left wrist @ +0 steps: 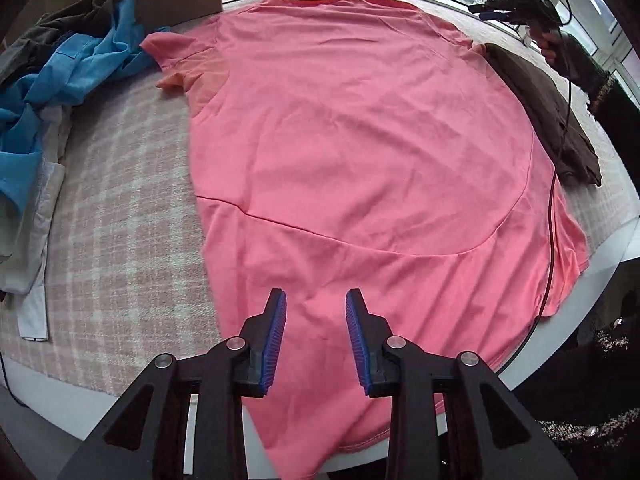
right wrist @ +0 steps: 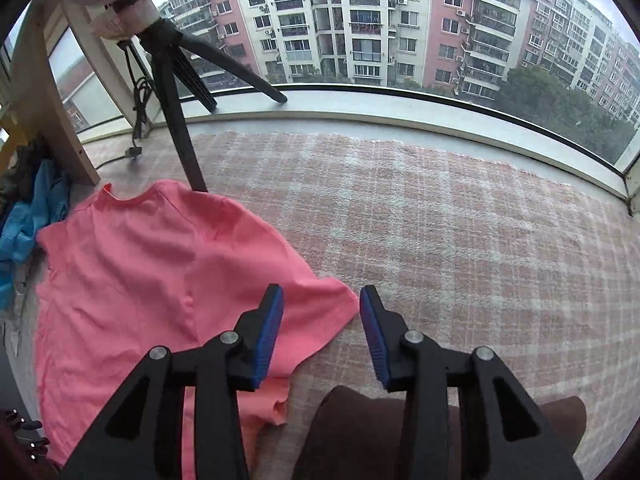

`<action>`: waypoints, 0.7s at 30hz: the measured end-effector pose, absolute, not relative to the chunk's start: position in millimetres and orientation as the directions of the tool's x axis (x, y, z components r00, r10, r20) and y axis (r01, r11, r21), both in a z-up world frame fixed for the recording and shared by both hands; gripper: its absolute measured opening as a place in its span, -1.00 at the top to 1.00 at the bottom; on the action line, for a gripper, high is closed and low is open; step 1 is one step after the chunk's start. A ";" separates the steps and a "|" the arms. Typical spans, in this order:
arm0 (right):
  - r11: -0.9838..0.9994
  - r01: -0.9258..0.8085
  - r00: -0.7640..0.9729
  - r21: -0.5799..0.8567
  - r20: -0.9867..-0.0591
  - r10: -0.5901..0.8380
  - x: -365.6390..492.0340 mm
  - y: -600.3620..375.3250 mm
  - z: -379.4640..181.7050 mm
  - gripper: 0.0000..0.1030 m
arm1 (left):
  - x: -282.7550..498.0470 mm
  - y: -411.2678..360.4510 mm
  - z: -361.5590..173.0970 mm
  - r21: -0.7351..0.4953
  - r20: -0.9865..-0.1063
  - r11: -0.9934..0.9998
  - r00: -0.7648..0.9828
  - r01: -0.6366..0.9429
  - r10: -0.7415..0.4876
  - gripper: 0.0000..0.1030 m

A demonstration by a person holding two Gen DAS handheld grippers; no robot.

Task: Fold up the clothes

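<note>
While both claws hang open, a pink T-shirt (left wrist: 352, 152) lies spread flat on the checked worktop (left wrist: 128, 184).
Left wrist view: the left claw (left wrist: 316, 332) gapes above the shirt's hem, blue clothes (left wrist: 72, 68) heaped left, a brown garment (left wrist: 552, 120) right. Right wrist view: the right claw (right wrist: 322, 332) gapes empty over the shirt's sleeve (right wrist: 320, 300).

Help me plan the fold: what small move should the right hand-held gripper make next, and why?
Probably ease the right hand-held gripper down and close it on the pink shirt's sleeve tip. Its jaws stand open with nothing held, the sleeve lies flat between them, and the shirt is spread out, not yet folded.
</note>
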State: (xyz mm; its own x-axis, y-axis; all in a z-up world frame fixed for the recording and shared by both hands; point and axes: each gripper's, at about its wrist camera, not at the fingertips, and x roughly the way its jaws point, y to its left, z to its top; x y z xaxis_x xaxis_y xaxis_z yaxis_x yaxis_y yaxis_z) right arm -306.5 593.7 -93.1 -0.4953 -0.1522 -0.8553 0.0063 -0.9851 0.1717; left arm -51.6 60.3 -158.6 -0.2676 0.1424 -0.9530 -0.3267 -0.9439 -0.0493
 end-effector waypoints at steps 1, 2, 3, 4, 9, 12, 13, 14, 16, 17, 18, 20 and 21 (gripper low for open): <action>-0.975 0.011 -0.516 0.224 -0.833 -0.197 -288.4 597.6 -78.8 0.24 | -48.9 42.3 -148.0 -0.037 -0.950 -0.952 -0.286 -0.302 0.127 0.42; -0.961 0.017 -0.537 0.275 -0.809 -0.241 -270.4 601.4 -64.6 0.24 | -46.7 25.5 -138.0 -0.023 -0.948 -0.962 -0.299 -0.272 0.107 0.41; -0.945 0.024 -0.557 0.325 -0.781 -0.283 -252.3 605.3 -50.3 0.24 | -44.4 9.4 -129.8 -0.009 -0.948 -0.970 -0.308 -0.242 0.086 0.40; -0.927 0.033 -0.576 0.375 -0.751 -0.324 -234.2 609.1 -36.0 0.24 | -41.9 -7.8 -122.6 0.000 -0.946 -0.976 -0.315 -0.219 0.071 0.40; -0.827 0.050 -0.647 0.560 -0.613 -0.454 -122.3 635.2 20.1 0.24 | -16.4 -53.1 -116.1 -0.073 -0.944 -0.984 -0.306 -0.161 0.120 0.32; -0.852 -0.021 -0.641 0.523 -0.661 -0.390 -50.4 632.6 15.0 0.22 | -1.0 -45.0 -130.5 -0.148 -0.944 -0.967 -0.263 -0.207 0.201 0.32; -0.879 -0.061 -0.624 0.473 -0.705 -0.336 -28.4 625.5 4.8 0.22 | 4.5 -39.4 -135.1 -0.169 -0.942 -0.959 -0.247 -0.229 0.225 0.32; -0.902 -0.100 -0.604 0.421 -0.746 -0.281 -6.5 618.4 -5.5 0.22 | 9.1 -30.7 -142.5 -0.188 -0.941 -0.948 -0.229 -0.258 0.249 0.32; -0.912 -0.158 -0.540 0.378 -0.807 -0.241 25.2 598.1 -50.0 0.22 | 16.9 -15.3 -157.0 -0.215 -0.939 -0.929 -0.197 -0.301 0.281 0.32; -0.912 -0.173 -0.515 0.371 -0.823 -0.237 36.3 588.5 -68.7 0.22 | 19.8 -9.5 -164.5 -0.235 -0.938 -0.918 -0.173 -0.318 0.300 0.32; -0.912 -0.182 -0.498 0.369 -0.834 -0.238 45.5 579.6 -83.8 0.22 | 22.0 -5.4 -170.8 -0.252 -0.937 -0.911 -0.153 -0.327 0.314 0.32; -0.910 -0.198 -0.461 0.363 -0.854 -0.240 63.8 561.7 -113.8 0.22 | 25.9 -1.8 -180.0 -0.269 -0.938 -0.905 -0.125 -0.330 0.324 0.32; -0.910 -0.207 -0.443 0.360 -0.863 -0.241 72.9 552.8 -128.9 0.22 | 27.3 -0.7 -183.6 -0.274 -0.939 -0.904 -0.113 -0.329 0.326 0.32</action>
